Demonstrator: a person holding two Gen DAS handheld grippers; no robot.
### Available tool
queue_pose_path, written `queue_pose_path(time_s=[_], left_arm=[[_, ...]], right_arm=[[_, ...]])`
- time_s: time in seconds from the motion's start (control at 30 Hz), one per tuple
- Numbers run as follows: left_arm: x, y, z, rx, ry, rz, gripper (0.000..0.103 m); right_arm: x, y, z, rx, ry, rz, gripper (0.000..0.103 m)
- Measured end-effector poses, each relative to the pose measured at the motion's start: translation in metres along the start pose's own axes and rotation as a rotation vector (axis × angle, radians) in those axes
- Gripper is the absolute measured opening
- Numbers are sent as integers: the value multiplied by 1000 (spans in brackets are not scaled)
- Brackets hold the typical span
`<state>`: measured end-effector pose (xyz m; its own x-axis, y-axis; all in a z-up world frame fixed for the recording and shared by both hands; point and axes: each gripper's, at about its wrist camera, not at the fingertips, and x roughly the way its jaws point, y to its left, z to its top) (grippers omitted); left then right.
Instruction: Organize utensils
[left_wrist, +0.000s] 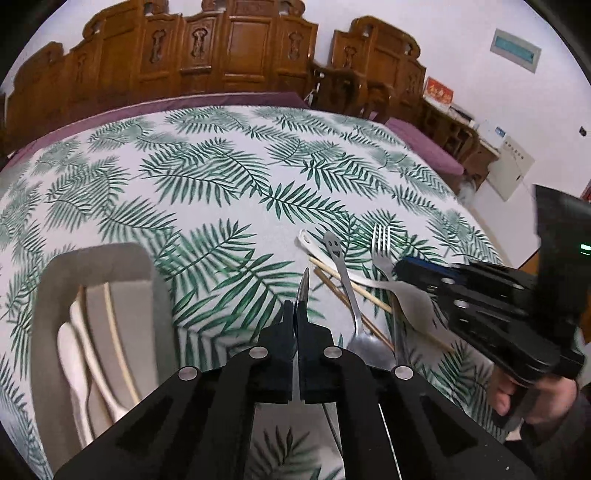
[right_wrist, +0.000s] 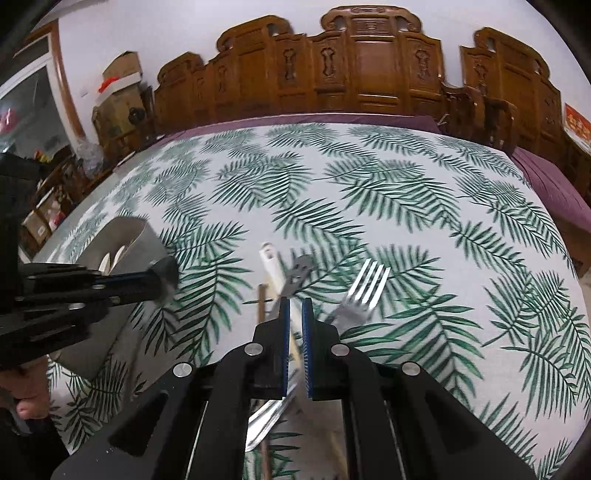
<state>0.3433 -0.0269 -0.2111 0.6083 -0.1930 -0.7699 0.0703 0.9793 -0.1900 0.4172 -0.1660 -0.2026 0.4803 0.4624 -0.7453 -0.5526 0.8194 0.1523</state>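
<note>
My left gripper (left_wrist: 297, 314) is shut on a thin metal utensil (left_wrist: 302, 291), seen edge-on, just right of the grey utensil holder (left_wrist: 55, 295). The holder contains white spoons (left_wrist: 79, 350) and chopsticks (left_wrist: 114, 332). A smiley-handled metal spoon (left_wrist: 347, 291), a fork (left_wrist: 382, 247), a white spoon (left_wrist: 413, 299) and wooden chopsticks (left_wrist: 354, 288) lie in a pile on the table. My right gripper (right_wrist: 296, 308) is shut on the white spoon (right_wrist: 271, 266), above the pile; the fork (right_wrist: 364, 291) lies to its right.
A round table with a palm-leaf cloth (left_wrist: 221, 166) carries everything. Carved wooden chairs (left_wrist: 229, 48) stand behind it. The grey holder also shows in the right wrist view (right_wrist: 129, 240) beside the left gripper (right_wrist: 164, 275).
</note>
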Motion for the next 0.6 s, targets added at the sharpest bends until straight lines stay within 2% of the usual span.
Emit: queue_pose_path(time_s=[0.1, 0.17, 0.2, 0.47, 0.6], left_arm=[[-14, 0, -7, 5, -17, -17, 1], [-22, -1, -11, 16, -29, -25, 1], [-25, -1, -13, 22, -35, -25, 1], [-31, -2, -20, 42, -49, -64, 1], [-31, 0, -22, 38, -43, -75, 1]], right_arm=[[7, 7, -3, -8, 20, 4, 9], [11, 12, -5, -14, 29, 9, 18], [14, 15, -6, -15, 37, 7, 19], [39, 30, -15, -31, 119, -34, 19], [42, 30, -14, -28, 113, -51, 18]])
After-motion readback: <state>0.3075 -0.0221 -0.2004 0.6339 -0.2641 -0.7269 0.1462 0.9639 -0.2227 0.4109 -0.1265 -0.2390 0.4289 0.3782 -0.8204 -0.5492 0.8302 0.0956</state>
